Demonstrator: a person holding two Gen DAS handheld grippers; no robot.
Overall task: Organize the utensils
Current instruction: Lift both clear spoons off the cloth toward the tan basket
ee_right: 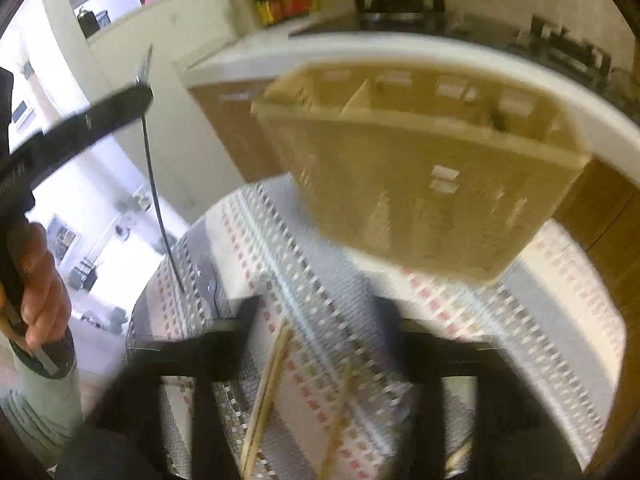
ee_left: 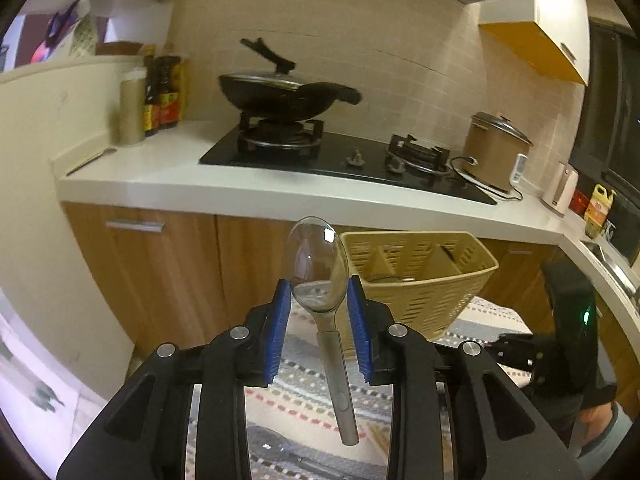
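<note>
Done: your left gripper (ee_left: 319,300) fingers hold the spoon (ee_left: 320,268), lifted near the basket (ee_left: 420,280) | right gripper (ee_right: 316,320) fingers wide, empty | left: chopsticks (ee_right: 268,384) on table (ee_right: 560,320).

The left gripper (ee_left: 319,300) is black, with 2 ribbed blue pads (ee_left: 280,332) and 4 round silver screws on its linkage. The right gripper (ee_right: 316,312), blurred, shows black. A pale ribbed sleeve (ee_right: 40,396) covers the wrist.

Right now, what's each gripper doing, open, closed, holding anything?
Left gripper: closed on the spoon, bowl up.
Right gripper: open, nothing between its fingers; chopsticks lie on the mat below.
</note>
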